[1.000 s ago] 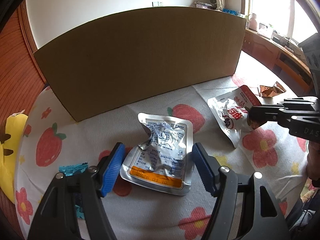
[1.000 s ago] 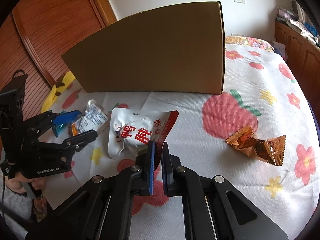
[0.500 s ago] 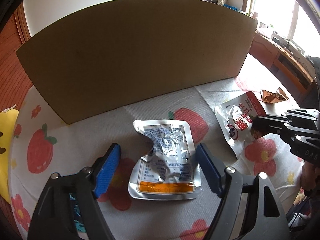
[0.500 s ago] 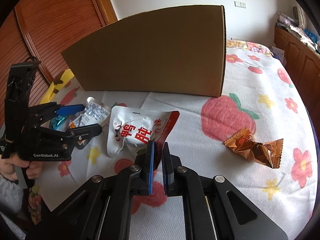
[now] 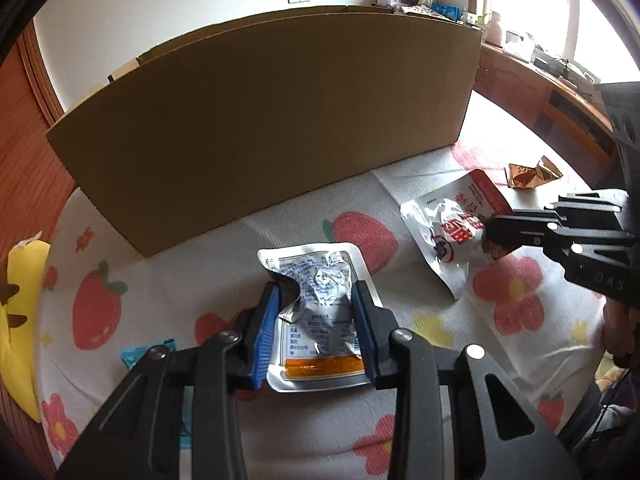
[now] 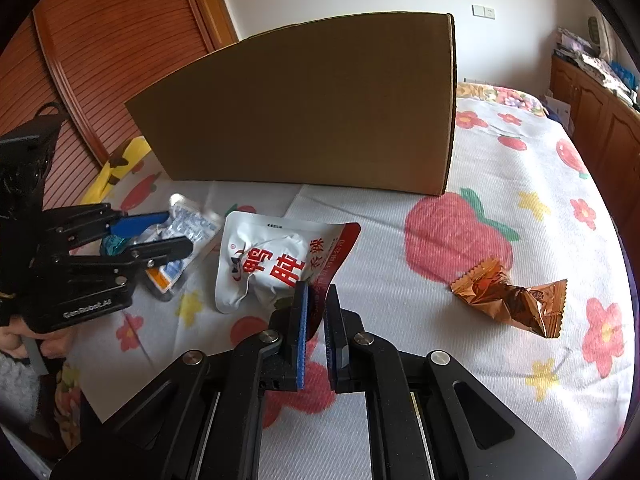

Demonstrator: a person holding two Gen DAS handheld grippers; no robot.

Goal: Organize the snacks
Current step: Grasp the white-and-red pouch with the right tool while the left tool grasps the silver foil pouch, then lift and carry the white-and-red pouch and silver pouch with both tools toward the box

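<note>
A crumpled silver pouch [image 5: 320, 300] with an orange stripe lies on the strawberry-print sheet [image 5: 224, 248]. My left gripper [image 5: 316, 288] straddles it, its jaws closing and both blue pads squeezing the pouch's sides. In the right wrist view the same left gripper [image 6: 176, 232] and silver pouch [image 6: 192, 224] show at the left. My right gripper [image 6: 316, 292] is shut on the red corner of a white-and-red pouch [image 6: 260, 264], lifting that edge. From the left wrist view the right gripper [image 5: 490, 236] pinches the white-and-red pouch [image 5: 444, 232] at the right.
A big cardboard box [image 5: 260, 120] [image 6: 312, 112] stands close behind the snacks. A brown candy wrapper [image 6: 512, 300] lies to the right, a teal wrapper [image 5: 148, 354] at the left under my left gripper. A yellow plush [image 5: 16, 312] rests at the left edge.
My left gripper's jaws went from wide open beside the silver pouch to closed in against its sides, buckling it. The right gripper kept its grip and stayed put.
</note>
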